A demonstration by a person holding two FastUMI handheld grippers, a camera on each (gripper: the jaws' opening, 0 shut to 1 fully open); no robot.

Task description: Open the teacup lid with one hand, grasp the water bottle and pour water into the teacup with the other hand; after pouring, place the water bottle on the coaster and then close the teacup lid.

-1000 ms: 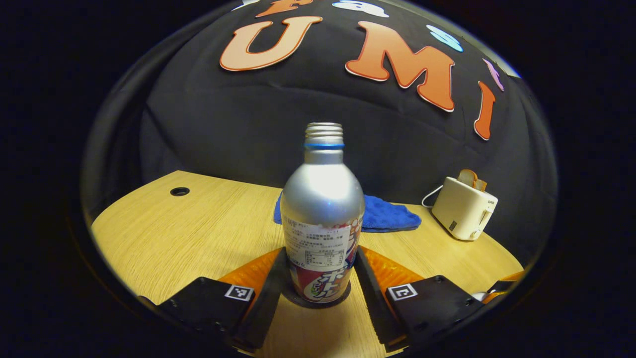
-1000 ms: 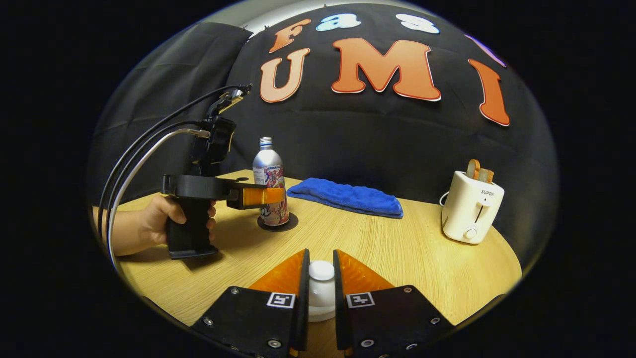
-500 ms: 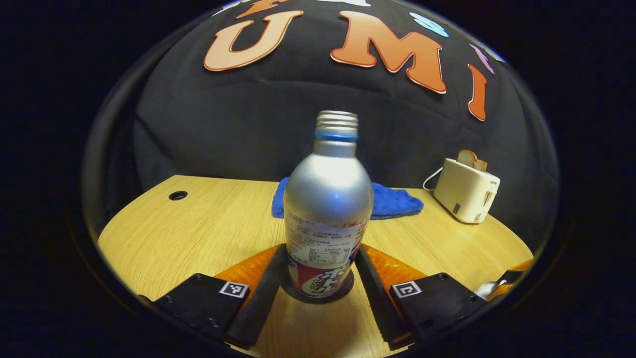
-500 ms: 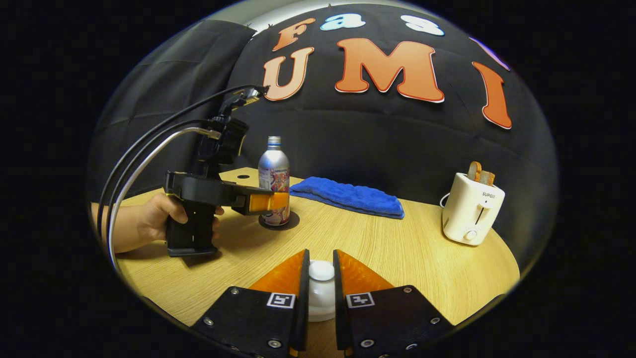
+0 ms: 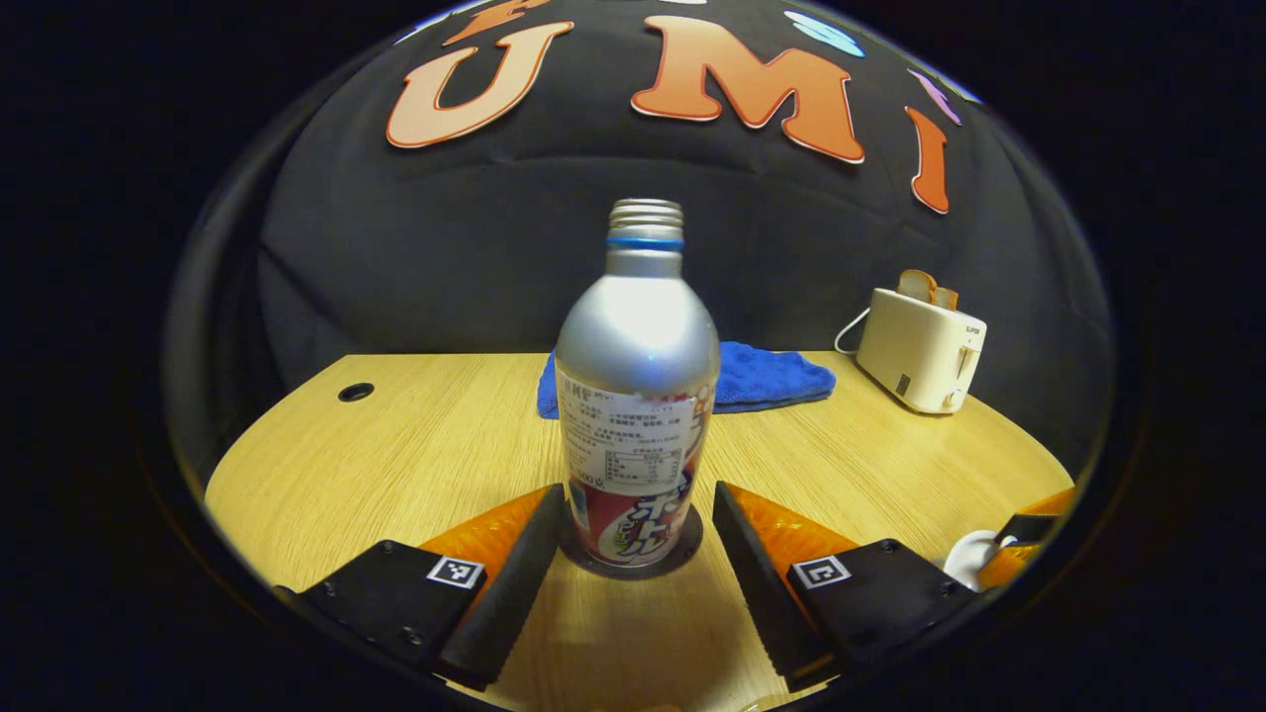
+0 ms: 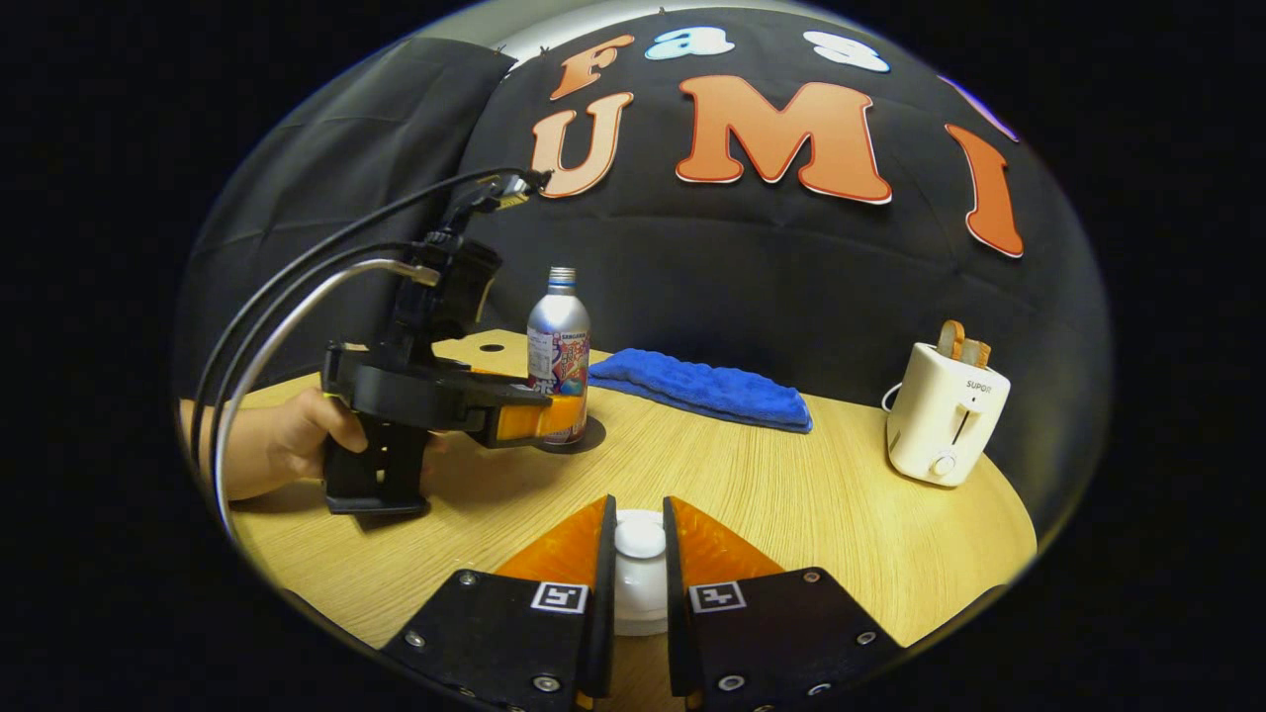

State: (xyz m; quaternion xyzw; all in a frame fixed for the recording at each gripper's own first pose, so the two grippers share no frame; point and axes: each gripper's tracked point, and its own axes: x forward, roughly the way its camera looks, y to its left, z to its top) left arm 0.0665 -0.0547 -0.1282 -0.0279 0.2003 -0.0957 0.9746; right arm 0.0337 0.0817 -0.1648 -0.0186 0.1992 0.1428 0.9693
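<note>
Centrally in the left gripper view, bottle (image 5: 638, 396) stands upright on a dark coaster (image 5: 633, 556); left gripper (image 5: 633, 549) spread wide, fingers clear of it. Lower centre of the right gripper view, right gripper (image 6: 640, 554) pinches the lid (image 6: 640, 539).

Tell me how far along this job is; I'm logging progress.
Done: the water bottle stands upright on the coaster, and the left gripper is open around it. In hand: the right gripper is shut on the teacup lid. Left: whether that lid is seated can't be told; then release it.
</note>
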